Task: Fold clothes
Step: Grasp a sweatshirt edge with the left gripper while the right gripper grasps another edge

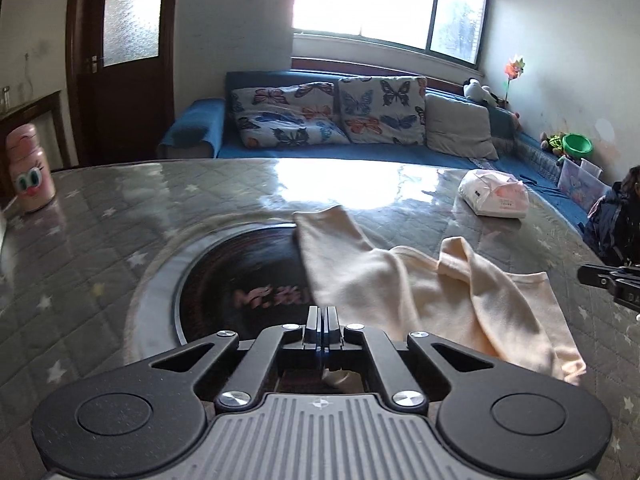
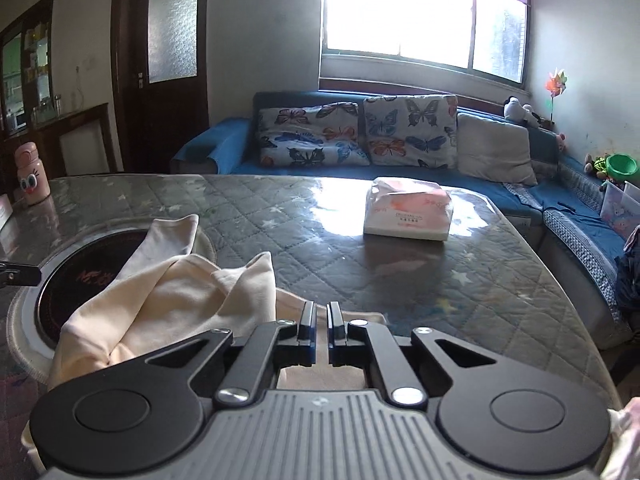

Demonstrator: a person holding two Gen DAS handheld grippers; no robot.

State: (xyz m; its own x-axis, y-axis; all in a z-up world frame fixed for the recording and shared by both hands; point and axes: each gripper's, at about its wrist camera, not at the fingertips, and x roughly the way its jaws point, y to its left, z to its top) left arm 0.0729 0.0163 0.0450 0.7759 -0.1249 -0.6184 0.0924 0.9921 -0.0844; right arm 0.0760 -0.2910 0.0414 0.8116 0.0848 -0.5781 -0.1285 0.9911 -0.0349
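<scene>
A cream-coloured, soft knit garment (image 1: 420, 296) lay rumpled near the front edge of the quilted, star-patterned table under a glossy clear cover (image 1: 120, 208), partly draped over the round dark inset burner (image 1: 240, 280) in the table's middle, with one sleeve-like end reaching toward the far edge. The left gripper (image 1: 321, 320) had its jaws pressed together, a scrap of cream cloth showing just beneath them, so it seemed to pinch the garment's near hem; the right gripper (image 2: 319, 316) was likewise closed down to a thin slit, with cloth under and behind its fingers, and by all appearance it held the hem too, though the pinch itself was hidden. The fabric looked light, limp and easily creased, unlikely to slip on itself yet liable to slide on the shiny cover. Edges and corners seemed the best holds, since a grip on the bunched middle would gather several layers. A white and pink tissue pack (image 2: 408, 216) sat well apart toward the far right corner.
</scene>
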